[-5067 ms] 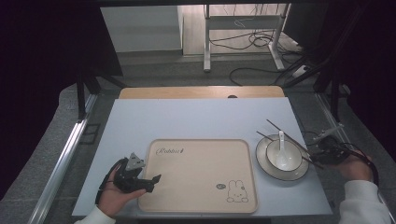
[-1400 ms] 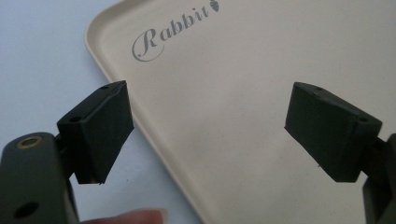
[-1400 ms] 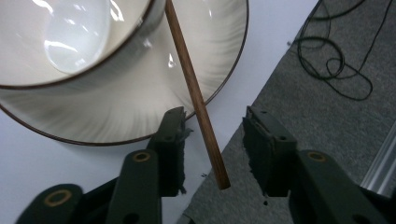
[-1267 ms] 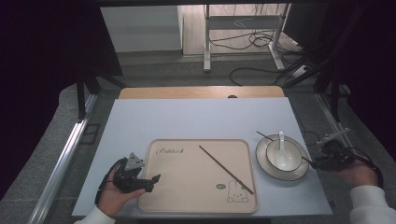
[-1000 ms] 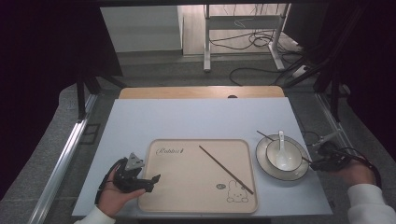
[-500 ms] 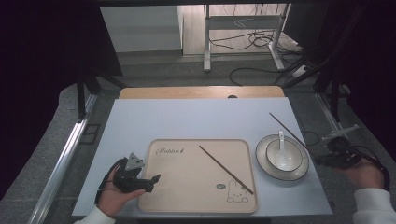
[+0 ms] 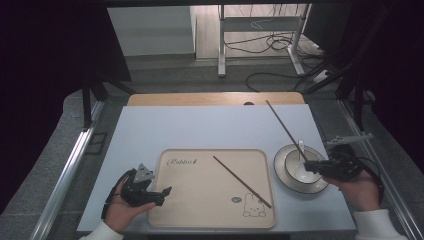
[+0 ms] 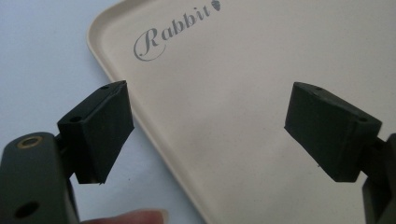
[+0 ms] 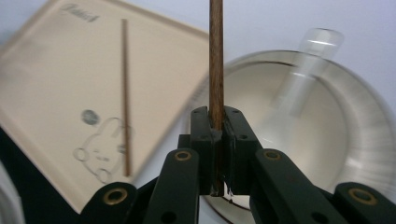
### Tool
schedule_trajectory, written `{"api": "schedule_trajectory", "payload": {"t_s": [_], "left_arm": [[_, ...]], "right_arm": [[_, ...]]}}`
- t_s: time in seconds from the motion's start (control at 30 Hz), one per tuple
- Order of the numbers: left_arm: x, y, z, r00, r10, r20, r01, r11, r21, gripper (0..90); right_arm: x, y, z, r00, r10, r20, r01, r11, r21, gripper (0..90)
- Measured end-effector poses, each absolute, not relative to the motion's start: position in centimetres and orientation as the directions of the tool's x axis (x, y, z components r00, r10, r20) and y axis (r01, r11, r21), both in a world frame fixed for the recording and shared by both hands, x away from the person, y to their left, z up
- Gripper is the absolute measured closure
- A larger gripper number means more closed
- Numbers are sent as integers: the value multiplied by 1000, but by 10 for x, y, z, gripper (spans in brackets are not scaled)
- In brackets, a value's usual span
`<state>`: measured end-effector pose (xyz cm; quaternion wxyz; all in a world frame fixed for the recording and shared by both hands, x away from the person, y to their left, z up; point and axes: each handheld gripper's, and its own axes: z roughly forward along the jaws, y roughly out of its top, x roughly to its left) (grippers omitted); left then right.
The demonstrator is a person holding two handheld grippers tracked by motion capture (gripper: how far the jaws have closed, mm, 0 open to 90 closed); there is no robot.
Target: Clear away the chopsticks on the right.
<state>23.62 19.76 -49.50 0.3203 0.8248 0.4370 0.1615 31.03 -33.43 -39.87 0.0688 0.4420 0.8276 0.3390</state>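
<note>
With the left gripper (image 7: 162,192) held open at the tray (image 7: 200,220), the chopstick (image 7: 285,127) pinched by its end in the right gripper (image 7: 309,166) could be knocked against the bowl (image 7: 300,176) and twisted loose

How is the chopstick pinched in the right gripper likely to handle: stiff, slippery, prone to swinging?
The held chopstick looks like thin, straight wood, so probably stiff and light. The right gripper pinches it near one end, with most of its length sticking out, so it may pivot or swing. Its smooth, narrow shaft could slip between the pads.
</note>
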Motion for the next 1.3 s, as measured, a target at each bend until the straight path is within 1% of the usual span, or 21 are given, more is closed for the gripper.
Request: {"api": "schedule_trajectory", "payload": {"t_s": [0.1,0.23,0.4,0.6,0.77,0.87,1.0,1.13,1.2,1.3], "left_arm": [[236,197,-495,567,824,-13,617,-414,669,155],[236,198,-495,565,825,-14,617,-412,671,155],[235,197,-495,565,825,-16,617,-409,672,155],[236,198,-495,566,824,-16,617,-411,672,155],[236,199,-495,564,826,-19,617,-406,674,155],[236,199,-495,563,826,-20,618,-405,674,155],[236,199,-495,565,825,-19,617,-407,674,155],[236,200,-495,564,825,-18,616,-406,675,155],[236,200,-494,563,826,-18,616,-406,675,155],[236,199,-494,564,826,-16,616,-407,674,155]], "right_arm": [[307,-314,-404,-620,754,216,679,378,629,832],[300,-290,-411,-643,734,216,672,407,618,832],[290,-258,-423,-683,706,189,664,492,563,832],[278,-222,-450,-733,669,121,641,622,450,832],[276,-206,-476,-753,651,96,637,684,356,832],[275,-200,-484,-762,644,71,628,708,323,831],[273,-196,-486,-778,628,27,603,734,313,827],[270,-193,-486,-788,615,5,586,748,310,822],[269,-192,-485,-794,608,-10,574,756,315,783],[266,-189,-477,-801,597,-41,549,760,348,685]]}}
